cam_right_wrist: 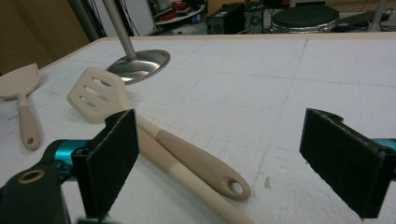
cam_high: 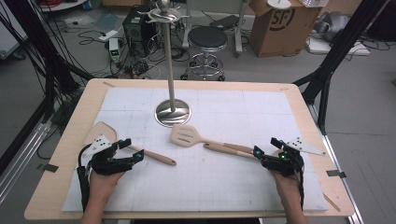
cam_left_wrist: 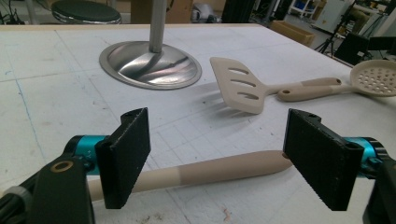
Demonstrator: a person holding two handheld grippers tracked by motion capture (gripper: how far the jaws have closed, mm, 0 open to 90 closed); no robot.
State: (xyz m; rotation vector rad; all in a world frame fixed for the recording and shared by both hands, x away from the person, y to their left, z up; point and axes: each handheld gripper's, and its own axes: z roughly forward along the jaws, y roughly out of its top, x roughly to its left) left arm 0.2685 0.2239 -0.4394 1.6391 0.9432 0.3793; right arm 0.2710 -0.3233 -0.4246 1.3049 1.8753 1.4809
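Three beige utensils lie on the white mat of the bench, in front of a metal stand with a round base.

1. Left claw: jaws wide apart, gripping nothing. In the left gripper view the handle of the solid turner lies flat on the mat and runs across between the two black pads; its rounded end sits just beside the pad on the right of that view. The pads do not press on it. In the high view the blade of this utensil lies beside the person's left hand, near the left edge of the mat.

2. Right claw: jaws wide apart, gripping nothing. In the right gripper view two handles lie side by side on the mat near the pad on the left of that view. One belongs to the slotted turner, whose handle ends in a hanging hole. The other belongs to the perforated skimmer, whose round head appears in the left gripper view at the right edge.

3. The slotted turner's blade rests just in front of the stand's base, apart from it, with the handle pointing toward the right claw.

4. Both hands rest low over the near part of the bench, well apart from each other.
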